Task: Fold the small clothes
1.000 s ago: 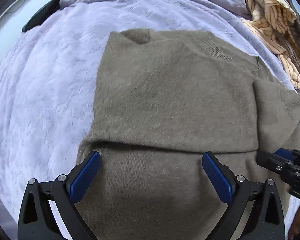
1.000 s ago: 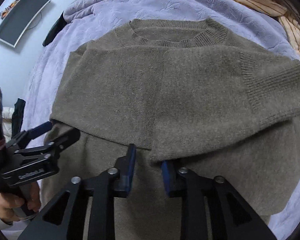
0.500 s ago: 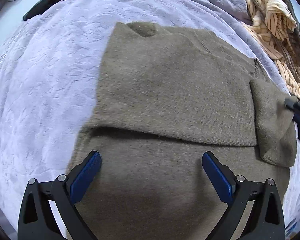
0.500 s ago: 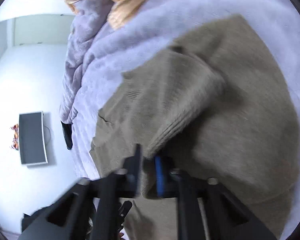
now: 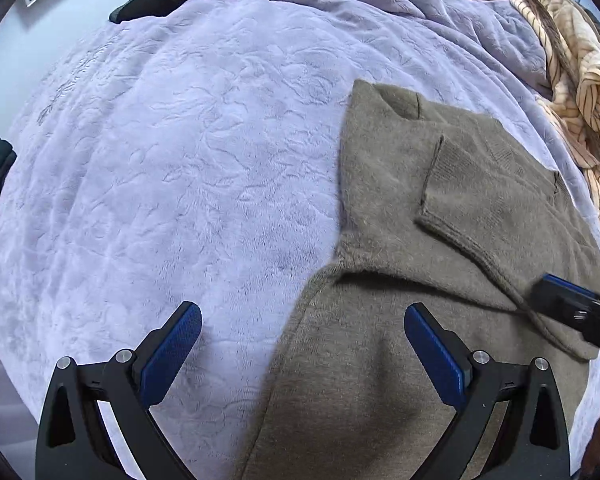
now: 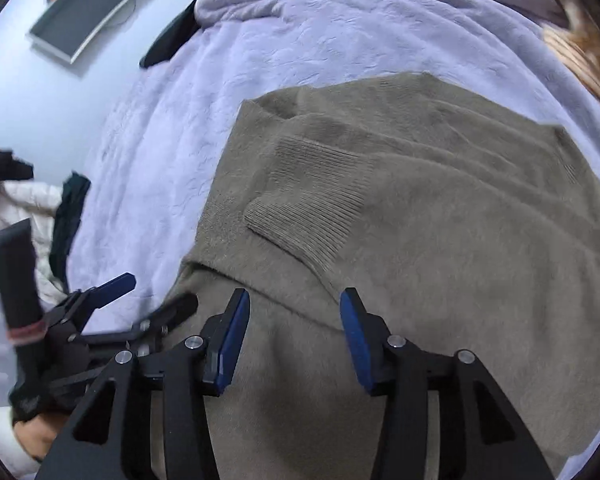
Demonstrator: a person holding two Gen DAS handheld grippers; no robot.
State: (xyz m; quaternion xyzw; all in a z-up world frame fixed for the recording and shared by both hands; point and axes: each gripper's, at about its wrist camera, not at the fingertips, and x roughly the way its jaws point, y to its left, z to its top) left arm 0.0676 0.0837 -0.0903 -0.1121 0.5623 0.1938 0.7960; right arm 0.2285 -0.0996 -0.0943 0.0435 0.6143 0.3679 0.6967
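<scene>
Sweater (image 6: 440, 216), one fuzzy olive knit with a ribbed cuff (image 6: 312, 216) folded across it, is lying on the embossed lavender bedspread (image 5: 180, 160). Left gripper (image 5: 302, 354) and right gripper (image 6: 292, 336) are hovering spread, pinching nothing.

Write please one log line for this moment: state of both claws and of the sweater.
left claw: open, empty | right claw: open, empty | sweater: flat on purple blanket, both sleeves folded over the body | next, probably: fold hem upward
</scene>
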